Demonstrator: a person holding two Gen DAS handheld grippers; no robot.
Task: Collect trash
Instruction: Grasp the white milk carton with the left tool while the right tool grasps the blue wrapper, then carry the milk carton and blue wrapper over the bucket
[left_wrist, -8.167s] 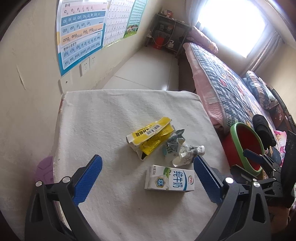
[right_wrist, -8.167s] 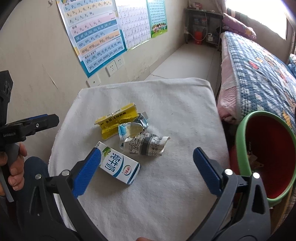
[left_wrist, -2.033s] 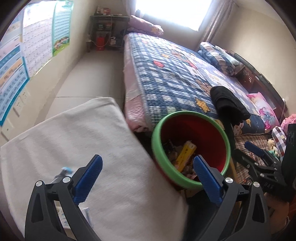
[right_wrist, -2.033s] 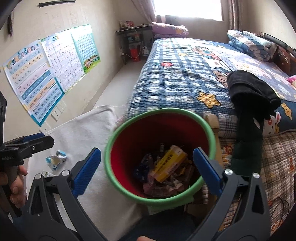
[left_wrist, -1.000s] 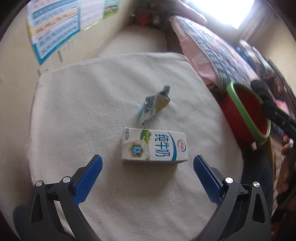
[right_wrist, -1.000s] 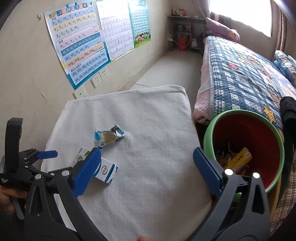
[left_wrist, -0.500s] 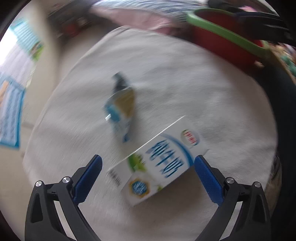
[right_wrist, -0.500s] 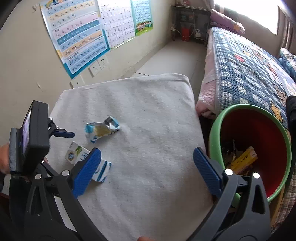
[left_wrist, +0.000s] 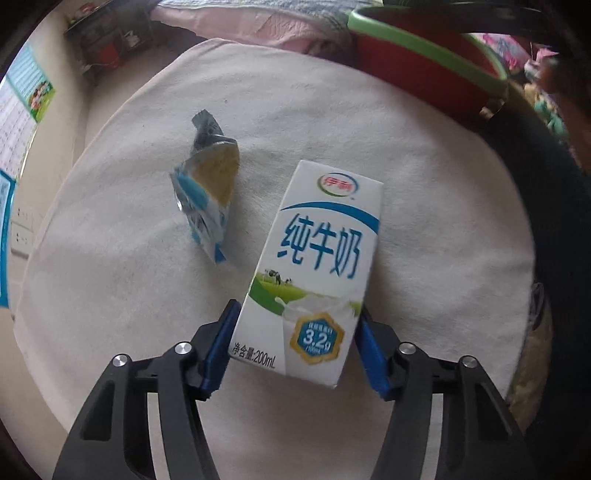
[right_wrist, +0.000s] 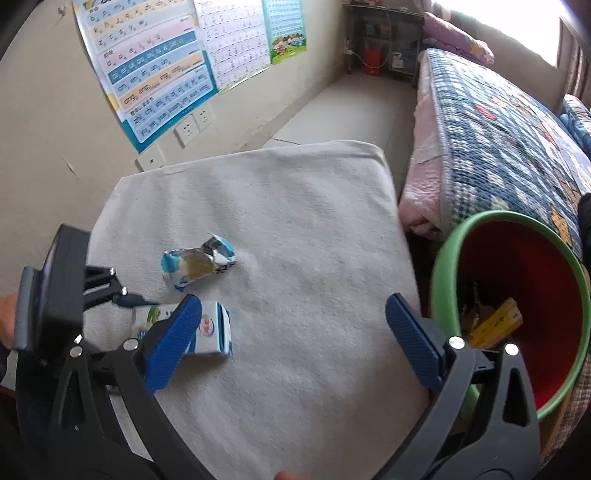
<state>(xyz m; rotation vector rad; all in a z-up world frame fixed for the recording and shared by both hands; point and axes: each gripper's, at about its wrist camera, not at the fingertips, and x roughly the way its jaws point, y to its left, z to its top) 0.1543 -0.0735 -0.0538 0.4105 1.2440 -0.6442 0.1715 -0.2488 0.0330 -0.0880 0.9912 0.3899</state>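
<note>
Between my left gripper's (left_wrist: 295, 345) closing blue pads lies the white rectangular cardboard milk carton (left_wrist: 314, 266), bottom end flanked. Light, crushable: clamp gently across the narrow sides. My right gripper (right_wrist: 291, 336) stands wide, empty.

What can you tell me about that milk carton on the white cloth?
The milk carton is a small white paperboard box with blue Chinese lettering, a green meadow picture and a round red-and-green logo. It looks intact and lies flat on the white cloth, beside a crumpled blue wrapper without touching it. The left gripper has its jaws closing on the carton's lower end, blue pads at both sides.
</note>
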